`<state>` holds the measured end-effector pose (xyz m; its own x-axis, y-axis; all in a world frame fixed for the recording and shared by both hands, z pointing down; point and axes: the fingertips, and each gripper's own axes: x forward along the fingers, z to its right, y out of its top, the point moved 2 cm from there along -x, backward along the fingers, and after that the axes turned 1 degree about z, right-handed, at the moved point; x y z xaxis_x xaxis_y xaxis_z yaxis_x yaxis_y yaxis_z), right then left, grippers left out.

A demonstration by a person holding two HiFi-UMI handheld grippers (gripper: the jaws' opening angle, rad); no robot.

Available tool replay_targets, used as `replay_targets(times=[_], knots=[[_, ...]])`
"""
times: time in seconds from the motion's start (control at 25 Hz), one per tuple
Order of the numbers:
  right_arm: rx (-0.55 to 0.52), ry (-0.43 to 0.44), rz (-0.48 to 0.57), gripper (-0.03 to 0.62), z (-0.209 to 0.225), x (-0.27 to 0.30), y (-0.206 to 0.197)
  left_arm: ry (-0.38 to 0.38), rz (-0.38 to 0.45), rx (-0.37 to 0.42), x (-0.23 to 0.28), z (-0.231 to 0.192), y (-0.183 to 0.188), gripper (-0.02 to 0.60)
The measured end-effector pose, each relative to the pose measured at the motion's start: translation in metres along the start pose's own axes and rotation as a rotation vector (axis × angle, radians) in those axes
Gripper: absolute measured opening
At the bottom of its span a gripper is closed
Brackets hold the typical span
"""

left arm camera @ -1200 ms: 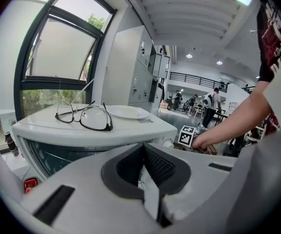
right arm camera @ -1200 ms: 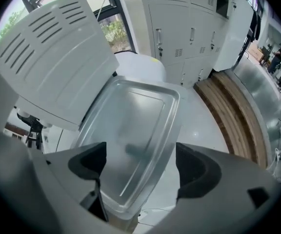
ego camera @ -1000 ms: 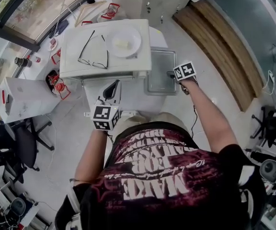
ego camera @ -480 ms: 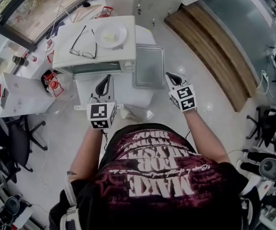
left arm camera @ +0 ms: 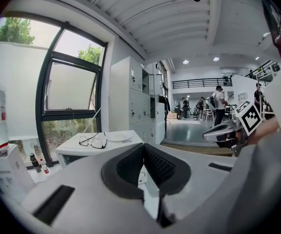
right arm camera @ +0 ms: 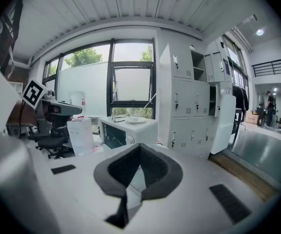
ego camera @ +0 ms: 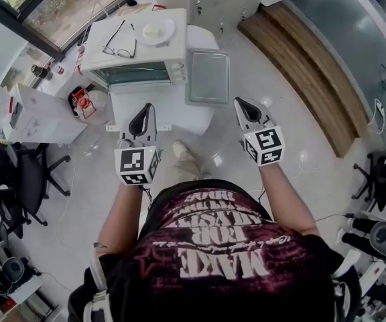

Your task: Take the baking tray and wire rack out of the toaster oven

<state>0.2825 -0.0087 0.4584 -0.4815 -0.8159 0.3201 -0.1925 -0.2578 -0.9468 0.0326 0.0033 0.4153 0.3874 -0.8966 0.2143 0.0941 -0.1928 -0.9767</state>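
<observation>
The white toaster oven (ego camera: 139, 49) stands at the back of a white table (ego camera: 159, 113), its glass door facing me. To its right the grey baking tray (ego camera: 208, 77) lies flat on the table. No wire rack shows in any view. My left gripper (ego camera: 146, 107) hangs over the table's near edge, shut and empty. The right gripper (ego camera: 241, 102) is held just off the tray's near right corner, shut and empty, touching nothing. In the left gripper view the closed pads (left arm camera: 141, 147) point past the oven (left arm camera: 99, 147). The right gripper view has shut jaws aimed at the oven (right arm camera: 126, 130).
Glasses (ego camera: 120, 40) and a white plate (ego camera: 156, 30) lie on the oven's top. A white box (ego camera: 39, 116) and red items (ego camera: 82, 102) sit left of the table. Office chairs (ego camera: 19, 186) stand farther left, lockers (right arm camera: 191, 111) behind, and a wooden strip (ego camera: 300, 66) to the right.
Both grippers have pulled back from the oven and risen toward me. The right gripper has left the tray's right edge, and its jaws have shut. The tray stays on the table.
</observation>
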Motion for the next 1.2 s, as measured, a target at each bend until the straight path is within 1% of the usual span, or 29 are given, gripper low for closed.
replay_targets(times=[0.2,0.36,0.48,0.64,0.72,0.8,0.84,1.0,1.12,1.2], knots=[[0.005,0.016,0.024,0.003,-0.023,-0.024,-0.008,0.038,0.017,0.022,-0.05,0.007,0.003,0.006],[0.015,0.043,0.052,0.003,-0.045,-0.043,-0.004,0.039,0.051,0.039,-0.082,0.014,0.014,0.006],[0.031,0.062,0.073,0.003,-0.057,-0.05,0.001,0.044,0.066,0.056,-0.095,0.016,0.023,0.006],[0.053,0.102,0.093,0.003,-0.077,-0.047,0.006,0.06,0.059,0.086,-0.107,0.007,0.029,0.006],[0.063,0.117,0.101,0.003,-0.087,-0.044,0.007,0.043,0.074,0.056,-0.112,0.001,0.029,0.006],[0.083,0.125,0.107,0.003,-0.094,-0.041,0.007,-0.006,0.112,0.01,-0.115,-0.001,0.033,0.006],[0.092,0.127,0.109,0.003,-0.097,-0.04,0.008,-0.025,0.127,0.001,-0.116,-0.002,0.034,0.006],[0.093,0.13,0.102,0.003,-0.11,-0.034,0.009,-0.028,0.124,0.026,-0.114,-0.016,0.031,0.006],[0.108,0.144,0.086,0.003,-0.121,-0.024,0.011,-0.062,0.162,-0.016,-0.116,-0.032,0.031,0.006],[0.119,0.155,0.076,0.003,-0.133,-0.014,0.013,-0.074,0.172,-0.018,-0.119,-0.045,0.029,0.006]])
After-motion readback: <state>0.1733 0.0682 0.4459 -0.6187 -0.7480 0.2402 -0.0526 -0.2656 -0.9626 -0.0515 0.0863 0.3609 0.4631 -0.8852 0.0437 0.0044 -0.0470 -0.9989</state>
